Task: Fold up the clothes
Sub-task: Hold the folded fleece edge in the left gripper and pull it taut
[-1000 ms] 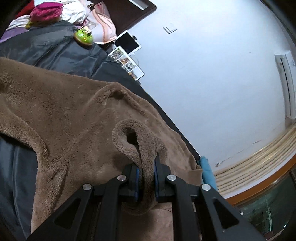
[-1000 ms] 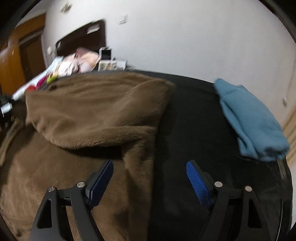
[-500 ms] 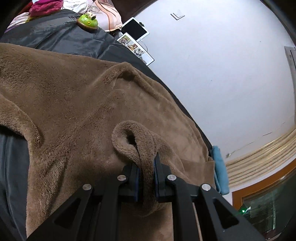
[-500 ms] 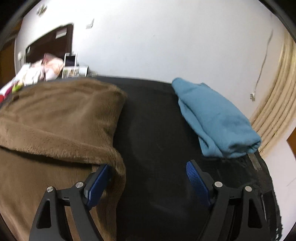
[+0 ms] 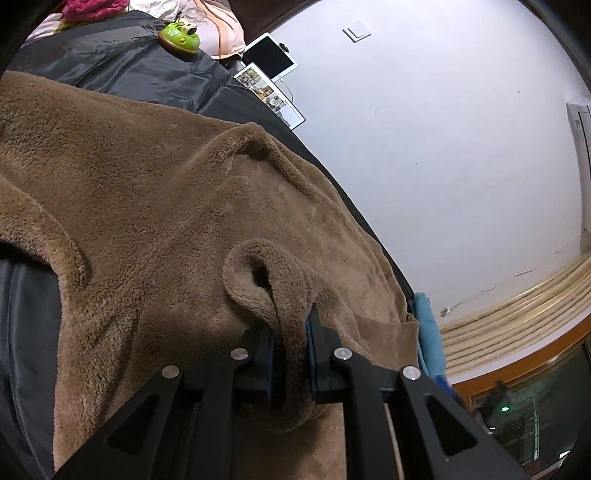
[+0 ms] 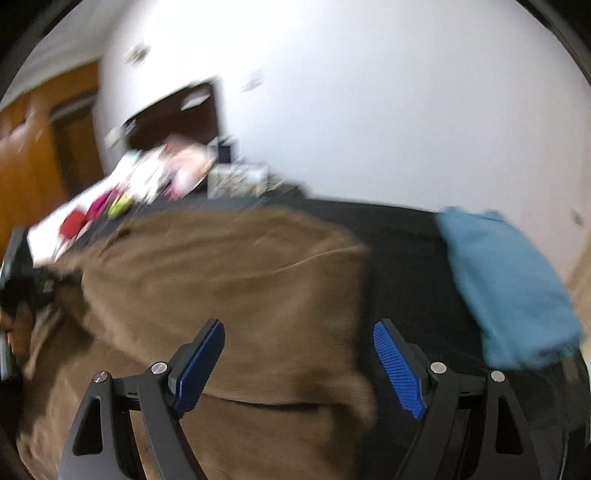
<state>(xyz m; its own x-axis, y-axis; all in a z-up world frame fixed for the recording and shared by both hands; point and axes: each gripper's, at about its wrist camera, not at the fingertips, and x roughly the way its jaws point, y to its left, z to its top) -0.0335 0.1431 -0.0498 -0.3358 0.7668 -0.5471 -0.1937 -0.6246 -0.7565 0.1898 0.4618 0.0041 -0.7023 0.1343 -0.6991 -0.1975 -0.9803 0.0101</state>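
A brown fleece garment (image 5: pixel 155 206) lies spread over a black sheet. My left gripper (image 5: pixel 290 354) is shut on a bunched fold of the fleece that loops up between its blue pads. In the blurred right wrist view the same brown fleece (image 6: pixel 236 295) lies partly folded over itself. My right gripper (image 6: pixel 299 365) is open and empty, hovering above the fleece's right edge. A folded blue garment (image 6: pixel 509 288) lies to the right on the black sheet (image 6: pixel 406 258), and its edge also shows in the left wrist view (image 5: pixel 428 332).
A green toy (image 5: pixel 180 35), a tablet (image 5: pixel 269 55) and a photo sheet (image 5: pixel 273 96) lie at the far end by the white wall. Pillows and pink clothes (image 5: pixel 96 7) are piled behind. A wooden door (image 6: pixel 40 158) stands at left.
My right gripper swung back left, from over the black sheet near the blue garment to over the fleece's right edge. My left gripper kept its hold and shifted slightly.
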